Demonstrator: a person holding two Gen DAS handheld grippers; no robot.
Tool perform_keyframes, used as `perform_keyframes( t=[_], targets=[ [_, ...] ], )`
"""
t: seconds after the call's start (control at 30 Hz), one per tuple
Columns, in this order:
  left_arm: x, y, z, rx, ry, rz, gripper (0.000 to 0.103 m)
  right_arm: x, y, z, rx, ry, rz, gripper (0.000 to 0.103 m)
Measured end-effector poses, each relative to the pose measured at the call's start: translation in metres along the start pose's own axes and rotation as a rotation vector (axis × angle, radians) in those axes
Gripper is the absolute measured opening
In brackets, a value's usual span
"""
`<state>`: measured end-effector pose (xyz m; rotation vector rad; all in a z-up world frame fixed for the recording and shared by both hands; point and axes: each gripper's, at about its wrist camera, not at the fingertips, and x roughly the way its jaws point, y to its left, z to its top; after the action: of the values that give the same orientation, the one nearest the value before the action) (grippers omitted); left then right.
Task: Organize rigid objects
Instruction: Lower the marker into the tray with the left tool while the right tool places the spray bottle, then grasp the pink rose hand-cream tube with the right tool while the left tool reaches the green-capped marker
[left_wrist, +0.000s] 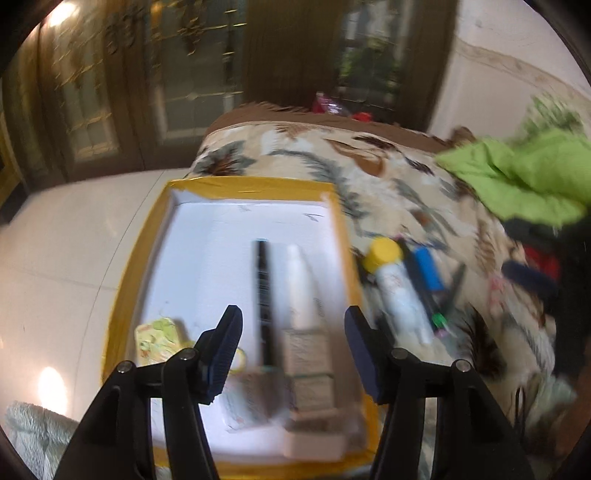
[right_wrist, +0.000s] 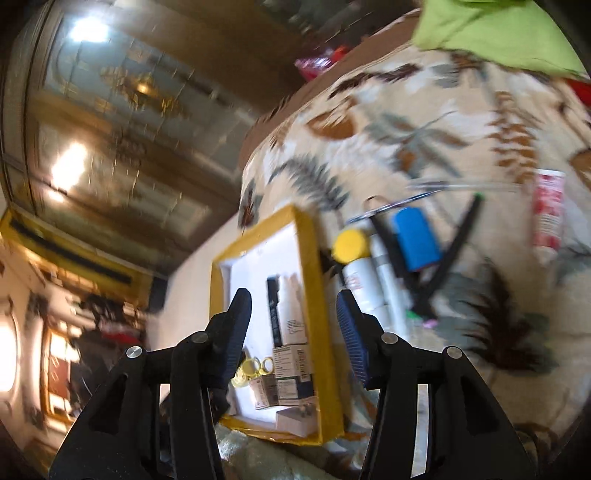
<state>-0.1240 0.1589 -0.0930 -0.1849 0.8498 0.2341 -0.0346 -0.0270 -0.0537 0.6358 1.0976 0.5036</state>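
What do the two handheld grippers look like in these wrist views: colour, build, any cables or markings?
Both look alike. The left gripper and the right gripper each have black plastic linkage arms with round silver pivot pins. Their jaws carry dark blue ribbed pads. No cables, markings, hands or sleeves show in either view.

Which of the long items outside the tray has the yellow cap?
The white bottle lying closest to the yellow-edged tray, beside the blue cylinder and black pens. None of the others is capped yellow.
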Motion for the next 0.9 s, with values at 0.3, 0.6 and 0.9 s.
perform_keyframes(
  t=[0.3, 0.6, 0.9],
  targets=[
    [-0.013, -0.053, -0.007, 0.127, -0.002, -0.080, 0.064, -0.058, -0.059, 0.021, 0.150, -0.130, -0.113, 0.048],
    [-0.007, -0.062, -0.011, 0.138, 0.039, -0.080, 0.064, -0.046, -0.080, 0.024, 0.223, -0.091, -0.235, 0.048],
    [-0.001, -0.052, -0.008, 0.070, 0.091, -0.112, 0.064, -0.055, -0.111, 0.044, 0.303, -0.104, -0.305, 0.048]
  ],
)
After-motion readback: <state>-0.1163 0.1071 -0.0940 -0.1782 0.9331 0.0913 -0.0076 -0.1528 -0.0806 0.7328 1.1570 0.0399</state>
